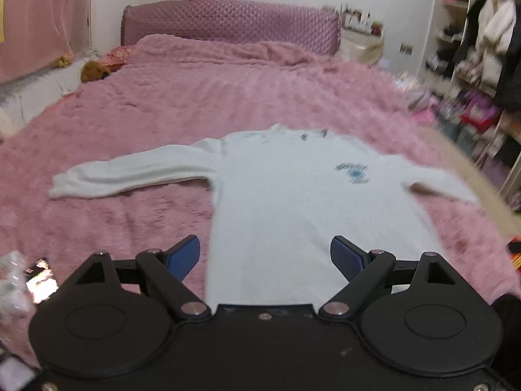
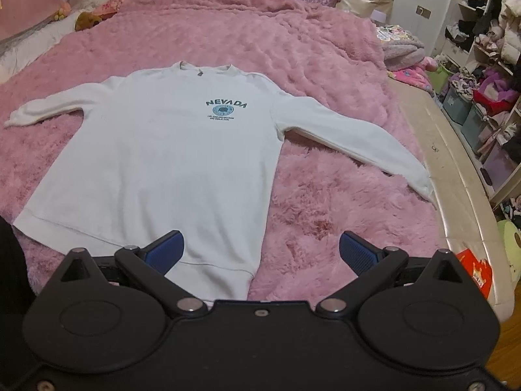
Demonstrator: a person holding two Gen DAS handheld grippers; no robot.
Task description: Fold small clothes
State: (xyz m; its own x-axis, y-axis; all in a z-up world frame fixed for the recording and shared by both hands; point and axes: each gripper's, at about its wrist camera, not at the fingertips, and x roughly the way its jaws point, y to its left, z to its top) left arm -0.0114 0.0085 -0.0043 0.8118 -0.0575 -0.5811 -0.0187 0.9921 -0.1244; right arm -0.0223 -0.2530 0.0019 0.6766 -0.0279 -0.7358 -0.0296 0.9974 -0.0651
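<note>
A white long-sleeved sweatshirt (image 2: 169, 150) with a blue NEVADA print lies flat, front up, on the pink fluffy bedspread (image 2: 325, 195), both sleeves spread out sideways and the hem nearest me. In the left wrist view the same sweatshirt (image 1: 293, 211) looks blurred. My left gripper (image 1: 265, 255) hovers open above the hem's left part, holding nothing. Over the hem's right corner hangs my right gripper (image 2: 260, 251), open as well, its left finger above the cloth and its right finger above the bedspread.
A purple quilted headboard (image 1: 228, 24) closes the far end of the bed. Soft toys (image 1: 94, 70) lie at the far left. The bare mattress edge (image 2: 456, 195) runs along the right, with cluttered shelves and storage bins (image 2: 472, 104) beyond it.
</note>
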